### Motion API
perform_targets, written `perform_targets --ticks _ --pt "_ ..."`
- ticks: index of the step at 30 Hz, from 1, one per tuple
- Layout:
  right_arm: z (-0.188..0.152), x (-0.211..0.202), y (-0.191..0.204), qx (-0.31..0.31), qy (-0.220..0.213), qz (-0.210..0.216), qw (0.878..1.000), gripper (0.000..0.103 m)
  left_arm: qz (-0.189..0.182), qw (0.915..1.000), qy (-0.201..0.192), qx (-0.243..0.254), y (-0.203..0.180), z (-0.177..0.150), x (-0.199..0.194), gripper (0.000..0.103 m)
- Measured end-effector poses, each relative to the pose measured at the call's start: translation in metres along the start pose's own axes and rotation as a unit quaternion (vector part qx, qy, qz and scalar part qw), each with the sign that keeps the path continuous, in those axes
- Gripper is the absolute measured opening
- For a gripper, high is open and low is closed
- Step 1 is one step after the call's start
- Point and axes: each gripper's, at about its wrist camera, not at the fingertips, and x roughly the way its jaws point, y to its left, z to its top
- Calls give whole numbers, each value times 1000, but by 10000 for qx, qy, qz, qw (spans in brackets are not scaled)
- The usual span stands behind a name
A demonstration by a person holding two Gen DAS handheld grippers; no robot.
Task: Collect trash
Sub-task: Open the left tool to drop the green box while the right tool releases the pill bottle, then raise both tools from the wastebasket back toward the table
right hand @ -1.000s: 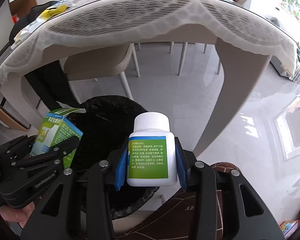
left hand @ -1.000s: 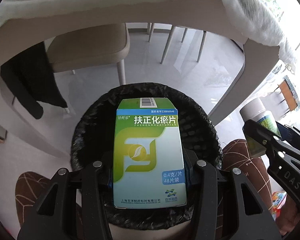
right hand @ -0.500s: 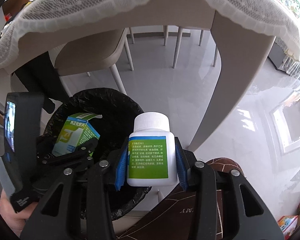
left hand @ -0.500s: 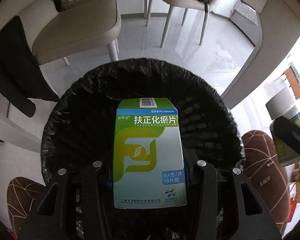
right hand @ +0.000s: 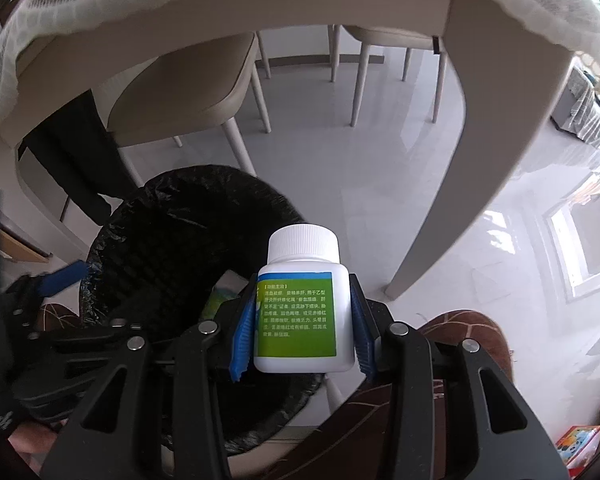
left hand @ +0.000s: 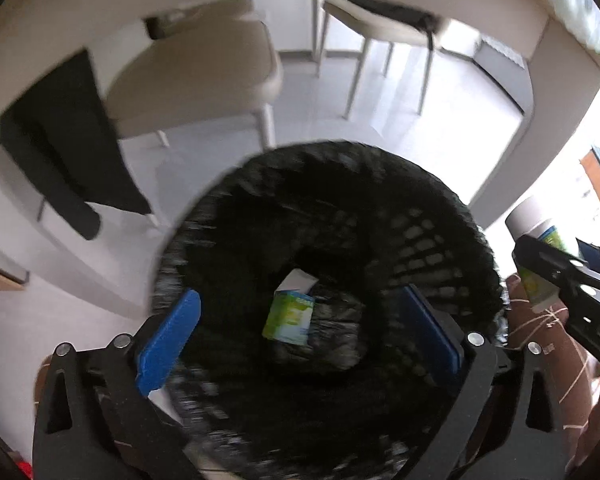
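My left gripper [left hand: 300, 332] is open and empty, held over the black-lined trash bin [left hand: 440, 232]. The green and white medicine box [left hand: 288, 316] lies at the bottom of the bin. My right gripper [right hand: 302, 328] is shut on a white pill bottle [right hand: 302, 312] with a green label, held upright just right of the bin's rim [right hand: 188, 184]. The box shows partly behind the bottle in the right wrist view [right hand: 222, 292]. The bottle also shows at the right edge of the left wrist view [left hand: 540, 240].
The bin stands on a pale tiled floor [right hand: 340, 168] beside a table leg [right hand: 472, 160], under a table with a white cloth [right hand: 100, 12]. Beige chairs [right hand: 188, 92] stand behind the bin, and a dark garment [right hand: 76, 148] hangs at the left.
My left gripper opened and the medicine box dropped from it to the bottom of the bin. My right gripper moved a little closer to the bin with the bottle.
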Motion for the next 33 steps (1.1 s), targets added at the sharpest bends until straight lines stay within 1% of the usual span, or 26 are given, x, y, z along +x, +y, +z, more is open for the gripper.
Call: perform_targets --ticks 2,5,9,16,20,25,27,28,30,31,32,33 --pt "-1 5 7 -57 24 12 10000 40 50 9999 19 -100 13 -1 -3 97" --pt "-2 18 21 -93 117 83 9999 40 13 9993 72 -361 35 -4 -8 97" --pt "-5 32 45 -262 205 136 9994 40 150 9989 78 -442 54 -13 -13 97" --pt "-6 48 81 -531 242 146 9982 40 246 9973 157 -673 84 -20 -15 97" --pt "-5 58 92 -582 255 157 9979 40 282 9969 115 -728 94 -21 -20 97" --pt "-5 62 101 -668 215 194 9973 40 322 9965 67 -774 100 -21 -26 97" --pt "-6 62 105 -716 194 148 9971 40 341 9964 44 -774 102 -21 -28 97" --pt "-6 62 105 -746 187 153 9969 42 343 9964 42 -774 102 -21 -29 97" --pt "-6 59 104 -730 132 173 9971 62 329 9964 56 -783 102 -21 -27 97" --pt "-6 58 103 -709 102 173 9973 66 325 9964 62 -785 102 -21 -27 97" --pt "-5 57 101 -700 84 174 9974 75 317 9964 74 -787 102 -21 -26 97" --pt "-4 55 100 -678 50 149 9976 82 307 9964 83 -790 102 -21 -25 97"
